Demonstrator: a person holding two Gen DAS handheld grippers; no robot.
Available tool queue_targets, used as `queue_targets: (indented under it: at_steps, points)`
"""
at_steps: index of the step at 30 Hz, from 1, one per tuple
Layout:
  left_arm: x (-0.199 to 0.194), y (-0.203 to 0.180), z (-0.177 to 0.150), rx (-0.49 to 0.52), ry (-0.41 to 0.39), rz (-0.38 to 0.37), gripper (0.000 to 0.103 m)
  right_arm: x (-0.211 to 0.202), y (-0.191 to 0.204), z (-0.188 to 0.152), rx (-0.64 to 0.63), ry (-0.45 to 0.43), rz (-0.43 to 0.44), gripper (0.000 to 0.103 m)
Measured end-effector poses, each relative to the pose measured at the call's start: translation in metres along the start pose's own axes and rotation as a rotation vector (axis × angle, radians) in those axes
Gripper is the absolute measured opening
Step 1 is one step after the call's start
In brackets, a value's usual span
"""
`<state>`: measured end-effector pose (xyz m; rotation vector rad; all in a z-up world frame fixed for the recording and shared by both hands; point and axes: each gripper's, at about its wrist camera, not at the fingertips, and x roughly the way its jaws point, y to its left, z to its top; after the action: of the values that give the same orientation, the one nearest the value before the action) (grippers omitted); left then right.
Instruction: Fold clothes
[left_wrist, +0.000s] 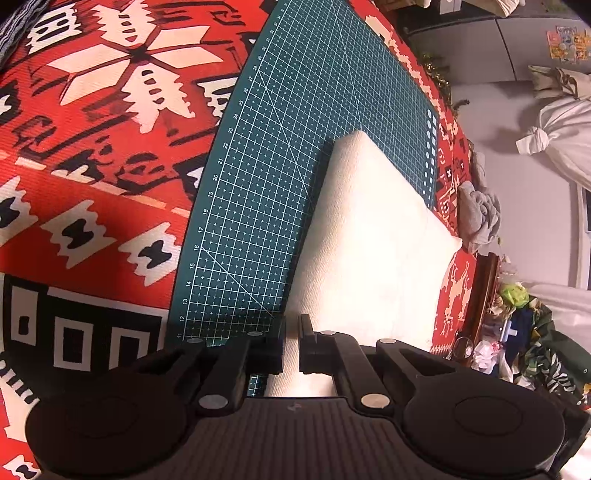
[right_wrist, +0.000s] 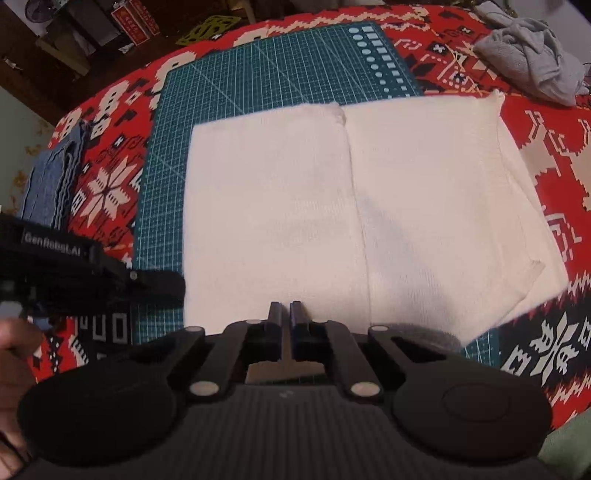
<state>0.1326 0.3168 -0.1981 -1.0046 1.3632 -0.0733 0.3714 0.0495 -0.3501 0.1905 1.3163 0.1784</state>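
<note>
Lying folded on cutting mat (right_wrist: 229, 74): white garment (right_wrist: 332, 206). Grey cloth (right_wrist: 532, 62) crumpled at far-right table corner. Left gripper (left_wrist: 291, 328), right gripper (right_wrist: 285, 308): fingers narrow, near-edge.

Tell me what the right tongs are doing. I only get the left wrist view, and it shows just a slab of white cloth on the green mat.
Observer: The right tongs sit at the near edge of the white garment, jaws almost together. I cannot tell whether they pinch it.
Operator: Is the garment one flat panel?
Observer: No, a crease line runs from its far edge toward the near edge and splits it into two panels.
Operator: Any other clothes nearby?
Observer: A layered blue denim pile lies on the tablecloth, left of the cutting mat.
</note>
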Motion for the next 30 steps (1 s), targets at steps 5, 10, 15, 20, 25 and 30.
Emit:
queue_targets:
  at_steps: [5,10,15,20,25,30]
  points:
    - [-0.001,0.0,-0.001,0.0,-0.005,-0.005,0.005,-0.007,0.002,0.009,0.019,0.001,0.012,0.004]
    - [-0.002,0.0,0.0,-0.004,-0.01,-0.019,0.005,0.004,0.0,0.016,0.025,0.003,0.016,0.0]
    - [-0.002,0.003,0.002,-0.021,-0.013,-0.024,0.005,0.002,-0.004,0.023,0.045,0.013,0.024,0.001]
    - [-0.006,0.003,0.003,-0.023,-0.034,-0.049,0.005,-0.006,-0.003,0.046,0.061,-0.029,0.013,0.004]
    - [-0.01,0.004,0.004,-0.022,-0.061,-0.082,0.005,0.014,-0.006,0.061,0.045,-0.014,-0.031,0.002]
    - [-0.011,0.006,0.007,-0.034,-0.075,-0.103,0.005,0.007,-0.005,0.073,0.032,-0.039,-0.024,0.004]
